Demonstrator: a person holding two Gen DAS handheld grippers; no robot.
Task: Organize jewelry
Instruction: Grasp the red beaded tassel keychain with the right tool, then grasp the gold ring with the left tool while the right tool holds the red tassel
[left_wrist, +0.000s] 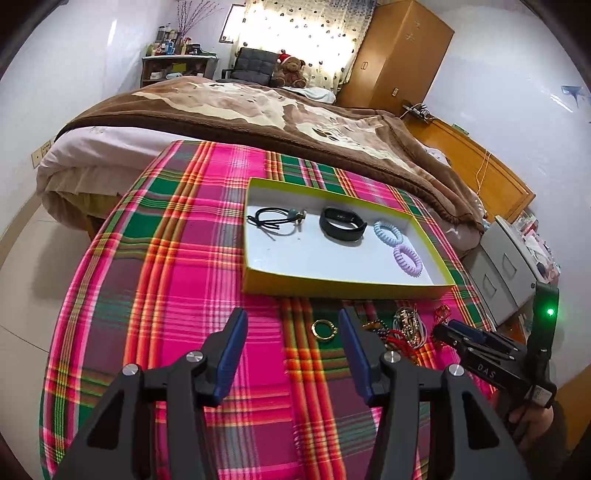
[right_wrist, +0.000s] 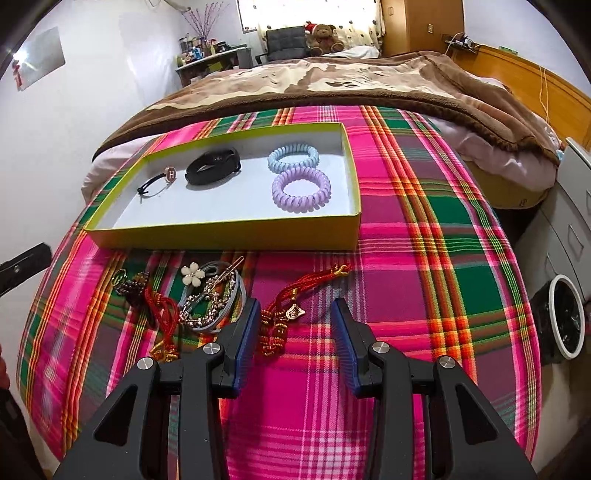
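Observation:
A shallow yellow-walled box holds a black hair tie, a black band, a blue coil tie and a purple coil tie. Loose jewelry lies in front of it: a gold ring, a flower clip, a rhinestone bracelet, and a red cord charm. My left gripper is open and empty. My right gripper is open over the red cord charm.
The plaid cloth covers a table beside a bed with a brown blanket. A grey drawer unit and a bin stand to the right.

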